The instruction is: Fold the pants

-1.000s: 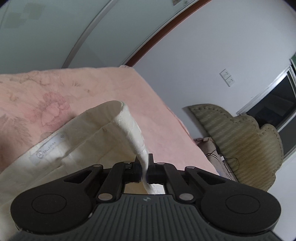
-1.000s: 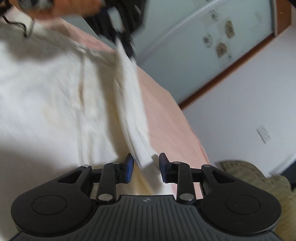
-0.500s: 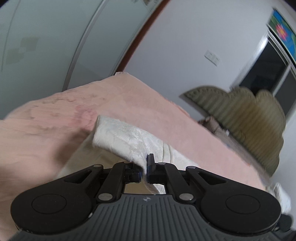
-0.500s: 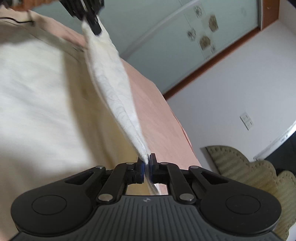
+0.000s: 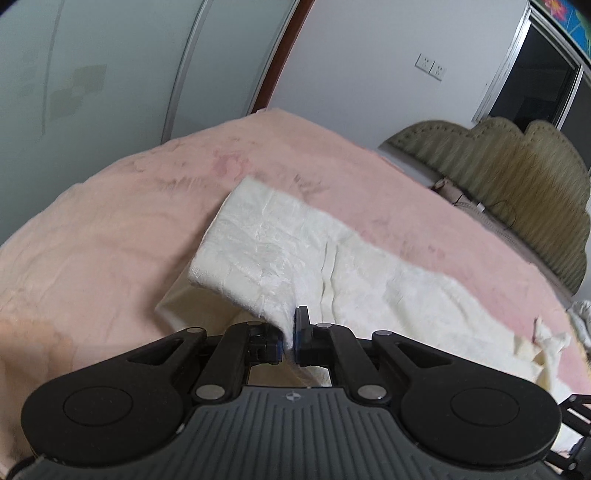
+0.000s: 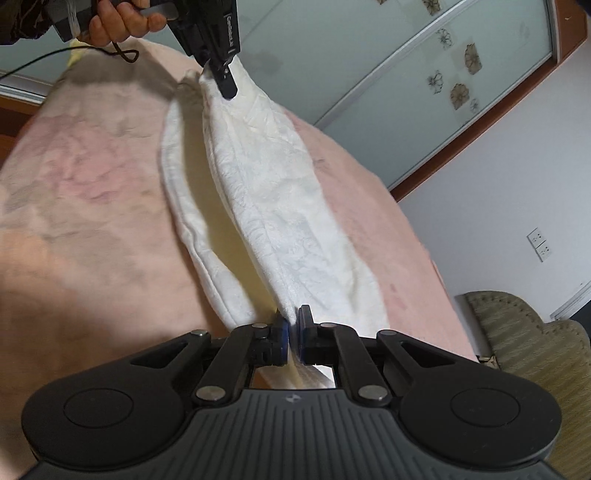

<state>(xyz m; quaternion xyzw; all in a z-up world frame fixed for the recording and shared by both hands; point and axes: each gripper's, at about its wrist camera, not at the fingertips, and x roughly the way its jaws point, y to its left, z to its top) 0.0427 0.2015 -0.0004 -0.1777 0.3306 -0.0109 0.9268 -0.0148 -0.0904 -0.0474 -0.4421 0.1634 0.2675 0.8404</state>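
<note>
Left wrist view has the left gripper [image 5: 290, 334] with its jaws nearly closed, pinching a fold of the cream pants [image 5: 280, 251] between the pads. From that pinch the textured fabric spreads forward and to the right, lying across the pink blanket [image 5: 110, 229] that covers the bed, with a paler smooth inner side showing just left of the jaws. Beyond the bed stand a scalloped olive headboard [image 5: 517, 173], a white wall with a double socket [image 5: 430, 66], and frosted sliding doors [image 5: 110, 66] on the left. Right wrist view shows the right gripper [image 6: 291, 334] likewise clamped almost shut on an edge of the pants [image 6: 280, 206], which stretch away as a lifted band up to the left gripper [image 6: 221, 74], held by the person's hand [image 6: 118, 22] near the top of the frame. A second layer of the pants hangs to the left of that band, down toward the blanket [image 6: 74, 221].
</note>
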